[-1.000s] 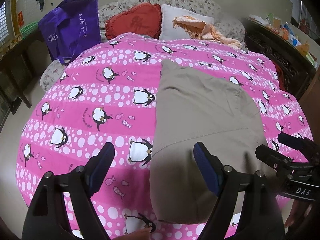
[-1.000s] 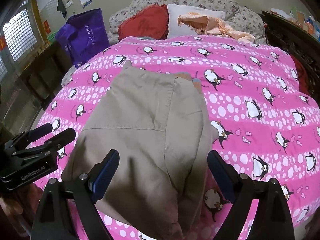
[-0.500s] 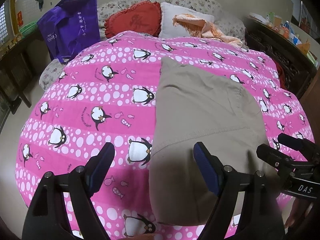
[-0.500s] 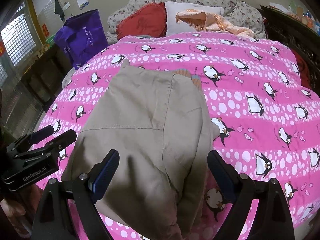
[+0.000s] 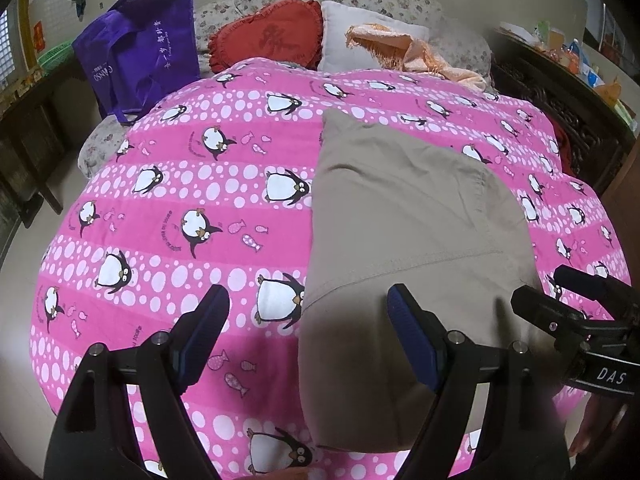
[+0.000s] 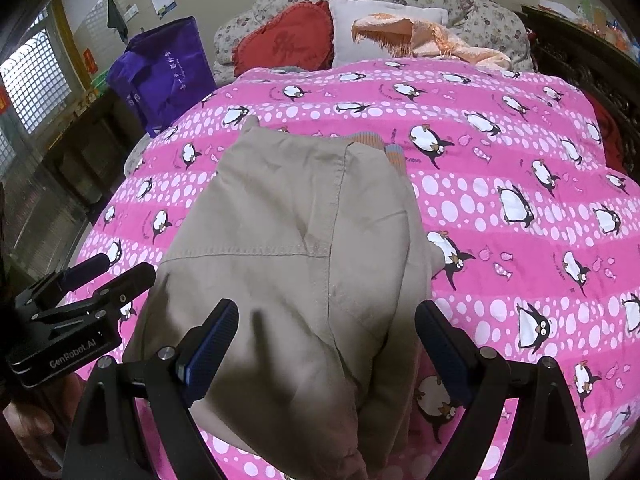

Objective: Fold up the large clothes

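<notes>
Nothing has changed in the last second: the beige garment (image 5: 404, 216) lies folded on the pink bed cover (image 5: 192, 184), in the same place. The left gripper (image 5: 308, 320) and the right gripper (image 6: 326, 334) hover above its near end, both with jaws apart and holding nothing, so the fold looks nearly finished

My left tongs (image 5: 308, 312) have open quilt (image 5: 192, 208) across the left half of the frame, nothing standing on it. The folded garment (image 5: 404, 216) fills the lower right, with my right tongs (image 5: 576, 296) at the right edge. Upper left, a purple bag (image 5: 140, 48) blocks the way; cushions (image 5: 268, 36) bar the top, dark furniture (image 5: 568, 108) the upper right.
</notes>
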`<state>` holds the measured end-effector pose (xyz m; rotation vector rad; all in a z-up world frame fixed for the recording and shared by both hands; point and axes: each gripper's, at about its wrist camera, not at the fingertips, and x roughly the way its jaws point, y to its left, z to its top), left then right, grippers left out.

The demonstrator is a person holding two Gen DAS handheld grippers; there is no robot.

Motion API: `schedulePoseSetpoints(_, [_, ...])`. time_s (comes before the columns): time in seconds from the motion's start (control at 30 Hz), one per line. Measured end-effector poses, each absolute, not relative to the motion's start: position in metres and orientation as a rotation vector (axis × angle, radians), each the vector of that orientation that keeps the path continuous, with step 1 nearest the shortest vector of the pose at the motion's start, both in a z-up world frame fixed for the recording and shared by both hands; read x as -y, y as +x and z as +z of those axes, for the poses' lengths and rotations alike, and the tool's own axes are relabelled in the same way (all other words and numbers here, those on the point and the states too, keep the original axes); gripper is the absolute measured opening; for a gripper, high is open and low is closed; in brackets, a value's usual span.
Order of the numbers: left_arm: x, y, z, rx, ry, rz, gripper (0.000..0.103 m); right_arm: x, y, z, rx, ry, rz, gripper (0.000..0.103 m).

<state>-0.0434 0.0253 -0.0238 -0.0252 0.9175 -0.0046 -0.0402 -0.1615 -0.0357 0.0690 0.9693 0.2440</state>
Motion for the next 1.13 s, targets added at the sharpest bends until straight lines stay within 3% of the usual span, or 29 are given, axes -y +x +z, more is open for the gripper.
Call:
schedulePoseSetpoints(0.87, [-0.022,-0.041,-0.028,-0.907,-0.022,-0.037,0.081,0.158,-0.036,-0.042,-0.986,0.08,0.251,0.093])
schedulePoseSetpoints(1.13, [-0.055,-0.03,-0.031,-0.905,-0.107,-0.037,0.082,0.187,-0.031,-0.033,-0.932,0.122,0.219,0.093])
